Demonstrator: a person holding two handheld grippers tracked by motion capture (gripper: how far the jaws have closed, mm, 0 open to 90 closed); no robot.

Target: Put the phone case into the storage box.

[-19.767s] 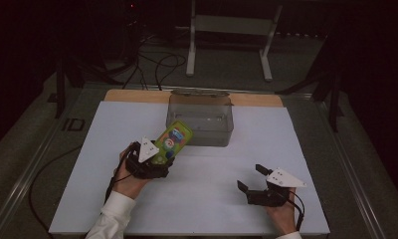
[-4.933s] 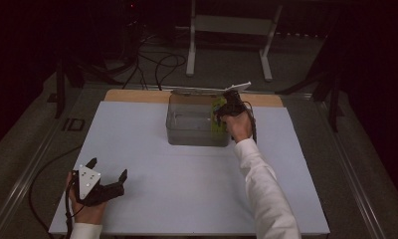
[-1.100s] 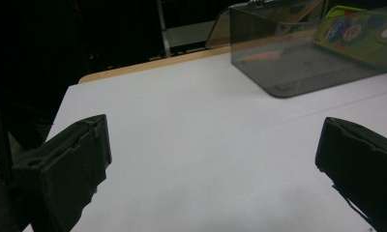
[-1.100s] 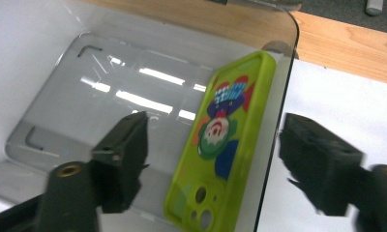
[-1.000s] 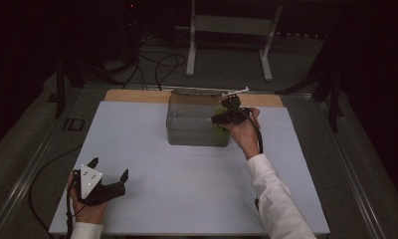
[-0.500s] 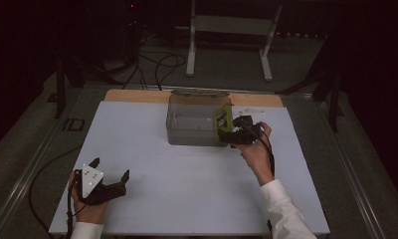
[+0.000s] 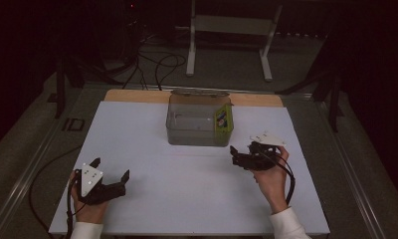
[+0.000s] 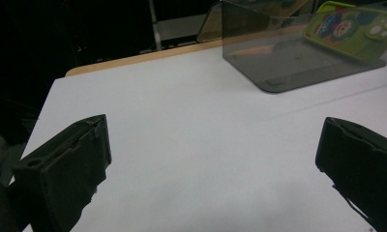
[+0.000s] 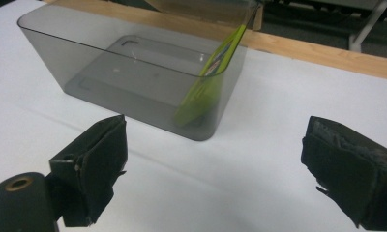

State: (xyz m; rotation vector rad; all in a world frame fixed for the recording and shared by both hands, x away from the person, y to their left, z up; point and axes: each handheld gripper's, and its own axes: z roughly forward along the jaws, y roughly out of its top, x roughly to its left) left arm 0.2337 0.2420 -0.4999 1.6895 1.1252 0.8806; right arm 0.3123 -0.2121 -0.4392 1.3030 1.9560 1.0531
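A clear grey plastic bin (image 7: 187, 134) stands at the back middle of the white table (image 7: 187, 199). Inside it a flat green pack with a cartoon print (image 7: 222, 118) leans on edge against the bin's right wall. My right gripper (image 7: 235, 156) hovers in front of the bin's right corner, apart from it. Its jaws have just been opening and nothing is between them. In the right gripper view, the bin (image 9: 109, 72) and the pack (image 9: 215, 63) lie beyond the right gripper (image 9: 213, 164). My left gripper (image 7: 111, 169) rests open and empty at the near left; from the left gripper (image 8: 213, 164) the bin (image 8: 278, 67) and the pack (image 8: 351, 29) show far off.
A wooden strip (image 7: 137, 95) runs along the table's back edge. Behind it, a metal stand (image 7: 227, 25) and cables (image 7: 157, 64) sit on the dark floor. Bare white surface stretches between the two grippers and in front of the bin.
My right hand has drawn back from the bin's right end toward the near right side of the table. The green pack stays inside the bin. The left hand has not moved.
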